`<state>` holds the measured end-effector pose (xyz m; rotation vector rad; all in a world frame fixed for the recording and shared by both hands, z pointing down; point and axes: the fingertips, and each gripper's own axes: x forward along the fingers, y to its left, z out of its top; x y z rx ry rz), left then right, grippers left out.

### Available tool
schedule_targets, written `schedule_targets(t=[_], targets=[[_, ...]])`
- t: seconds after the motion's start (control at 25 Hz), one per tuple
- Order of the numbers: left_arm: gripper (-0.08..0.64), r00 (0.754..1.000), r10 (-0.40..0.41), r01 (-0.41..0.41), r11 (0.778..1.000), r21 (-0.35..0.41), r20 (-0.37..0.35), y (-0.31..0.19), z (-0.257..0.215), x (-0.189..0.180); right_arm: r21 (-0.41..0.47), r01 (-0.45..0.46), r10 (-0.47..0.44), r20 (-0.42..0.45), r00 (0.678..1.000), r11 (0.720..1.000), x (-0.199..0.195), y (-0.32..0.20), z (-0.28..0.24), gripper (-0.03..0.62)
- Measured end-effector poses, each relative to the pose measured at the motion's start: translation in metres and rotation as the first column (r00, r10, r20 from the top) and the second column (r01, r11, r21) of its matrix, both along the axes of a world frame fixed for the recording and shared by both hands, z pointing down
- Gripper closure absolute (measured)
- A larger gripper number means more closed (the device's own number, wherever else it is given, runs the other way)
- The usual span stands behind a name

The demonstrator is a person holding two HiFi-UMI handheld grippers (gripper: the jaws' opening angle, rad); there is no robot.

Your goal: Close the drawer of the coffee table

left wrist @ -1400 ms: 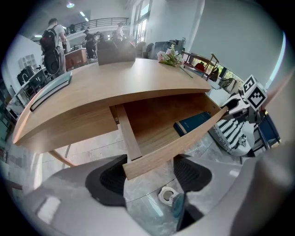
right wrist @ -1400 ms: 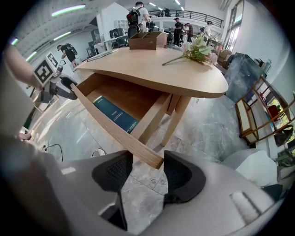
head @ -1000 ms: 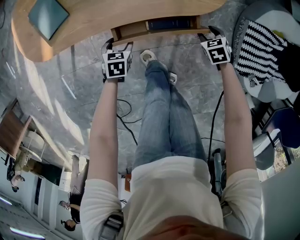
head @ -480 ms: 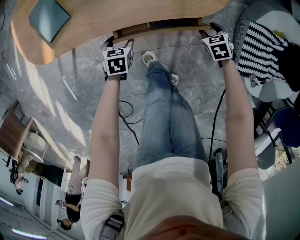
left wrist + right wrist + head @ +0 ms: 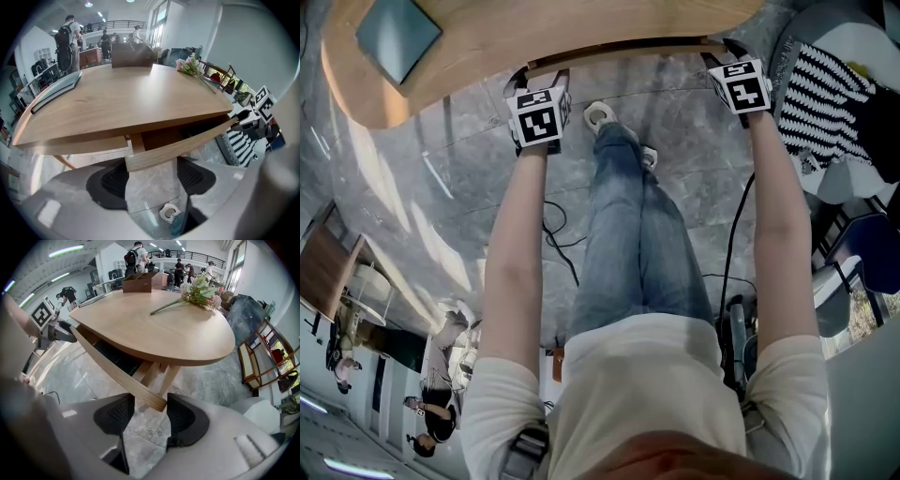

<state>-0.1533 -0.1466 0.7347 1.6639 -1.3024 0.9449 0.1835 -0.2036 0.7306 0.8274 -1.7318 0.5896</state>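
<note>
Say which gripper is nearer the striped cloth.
Right. The right gripper is at the end of the drawer front beside the striped cloth; the left gripper, at the other end.

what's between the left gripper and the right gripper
The coffee table's drawer front runs the whole way from the left gripper to the right gripper, as the head view shows. Both sets of jaws stand open.

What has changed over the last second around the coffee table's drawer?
The left tongs and the right tongs pushed the drawer front in toward the table; the dark contents seen earlier are now hidden and only a narrow gap is left. Nothing was gripped or let go; both tongs stayed open, and the table did not move.
</note>
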Motion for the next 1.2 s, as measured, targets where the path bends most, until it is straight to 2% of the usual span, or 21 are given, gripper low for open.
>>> schedule_targets(t=[0.24,0.48,1.2], targets=[[0.235,0.999,-0.035,0.035,0.999,0.023,0.005,-0.016,-0.004,-0.004,0.005,-0.005,0.005,-0.005,1.000,1.000,-0.004,-0.014,-0.002,0.376],[0.238,0.981,-0.185,0.185,0.983,0.005,-0.061,-0.017,-0.002,-0.007,0.007,-0.011,0.011,-0.008,1.000,1.000,-0.007,-0.022,-0.003,0.374],[0.239,0.989,-0.137,0.141,0.988,0.065,-0.059,-0.040,-0.001,-0.009,0.029,-0.017,0.017,-0.009,1.000,0.999,-0.009,-0.043,-0.002,0.370]])
